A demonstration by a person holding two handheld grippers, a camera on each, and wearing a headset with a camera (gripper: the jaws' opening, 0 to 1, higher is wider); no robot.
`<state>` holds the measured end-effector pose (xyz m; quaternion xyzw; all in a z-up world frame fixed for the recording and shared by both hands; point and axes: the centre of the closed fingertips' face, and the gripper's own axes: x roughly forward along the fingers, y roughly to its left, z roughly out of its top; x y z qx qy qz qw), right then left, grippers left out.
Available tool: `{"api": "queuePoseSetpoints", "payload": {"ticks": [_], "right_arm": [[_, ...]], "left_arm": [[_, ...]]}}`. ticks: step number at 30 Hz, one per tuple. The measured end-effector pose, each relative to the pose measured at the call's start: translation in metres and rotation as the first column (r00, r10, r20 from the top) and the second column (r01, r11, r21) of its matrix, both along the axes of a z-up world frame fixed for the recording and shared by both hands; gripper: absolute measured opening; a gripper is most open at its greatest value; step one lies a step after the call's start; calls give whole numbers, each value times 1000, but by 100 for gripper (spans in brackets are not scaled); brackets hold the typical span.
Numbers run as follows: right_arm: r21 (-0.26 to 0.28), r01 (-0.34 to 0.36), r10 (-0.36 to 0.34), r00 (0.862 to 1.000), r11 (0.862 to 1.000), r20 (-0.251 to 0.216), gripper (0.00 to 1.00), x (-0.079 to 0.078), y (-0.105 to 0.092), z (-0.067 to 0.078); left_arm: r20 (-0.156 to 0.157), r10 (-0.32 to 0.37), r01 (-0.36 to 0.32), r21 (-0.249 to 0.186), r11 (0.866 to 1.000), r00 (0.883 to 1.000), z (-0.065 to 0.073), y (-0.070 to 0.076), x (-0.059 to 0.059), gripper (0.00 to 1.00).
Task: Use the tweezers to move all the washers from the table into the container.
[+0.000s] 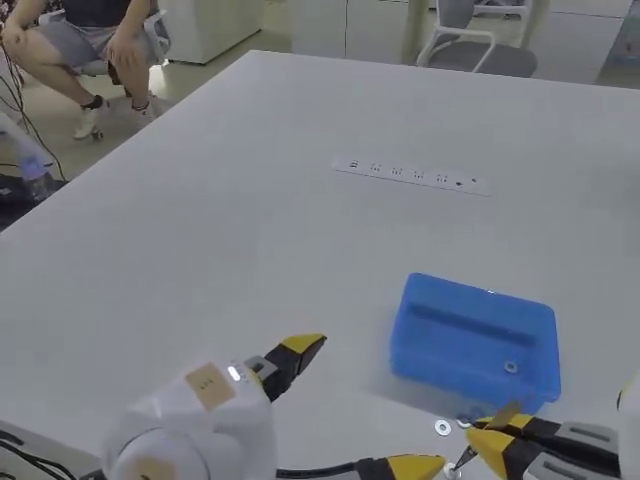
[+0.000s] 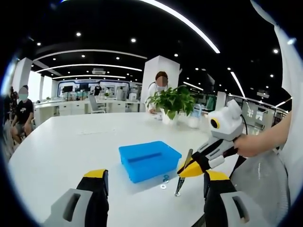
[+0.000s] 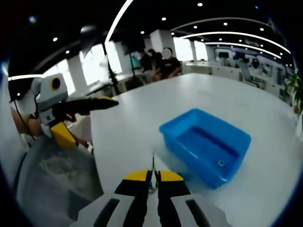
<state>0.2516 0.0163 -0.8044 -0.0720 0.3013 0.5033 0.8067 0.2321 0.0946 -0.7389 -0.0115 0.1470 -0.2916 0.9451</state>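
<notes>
two washers (image 1: 442,428) on the table (image 1: 200,250), just beside the blue container (image 1: 475,335) — one more already inside. right gripper (image 3: 152,176) clamped on the tweezers (image 2: 179,185); left gripper (image 1: 370,403) spread, empty. lower the tips astride one washer, pinch its rim — lift clear, release over the container.

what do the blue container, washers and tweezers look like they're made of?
The container is likely plastic: even saturated blue, soft sheen, rounded moulded corners.
The washers on the table are probably metal: flat silvery-grey rings, too small to judge the finish.
The tweezers are probably steel: thin, grey, slightly shiny blades, clamped in the right hand-held gripper.
</notes>
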Motion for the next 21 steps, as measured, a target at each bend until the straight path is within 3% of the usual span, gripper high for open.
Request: {"api": "queuePoseSetpoints", "payload": {"ticks": [4, 7, 15, 16, 17, 18, 21], "right_arm": [[-74, -91, 96, 992, 993, 77, 3, -8, 5, 0], [-122, -151, 167, 977, 981, 130, 3, -15, 12, -1], [-177, -208, 240, 953, 962, 183, 4, -25, 24, -4], [-183, -216, 250, 949, 959, 192, 4, -26, 26, -4], [-208, -237, 283, 931, 949, 230, 3, -27, 27, -4], [-215, -233, 283, 928, 948, 242, 3, -27, 28, -4], [-199, -209, 255, 936, 958, 244, 3, -27, 28, -5]], "left_arm": [[-3, -4, 4, 5, 1000, 1000, -1, -1, 0, 84], [-5, -6, 6, 9, 1000, 1000, -1, -1, -1, 84], [-28, -6, 7, 28, 1000, 1000, -7, 1, -1, 83], [-30, -8, 9, 29, 1000, 1000, -8, 1, -1, 83], [-33, -11, 12, 29, 1000, 999, -8, 0, -1, 83], [-37, -15, 16, 27, 999, 999, -9, 0, -2, 84], [-45, -34, 36, 41, 999, 998, -11, -3, -3, 84]]}}
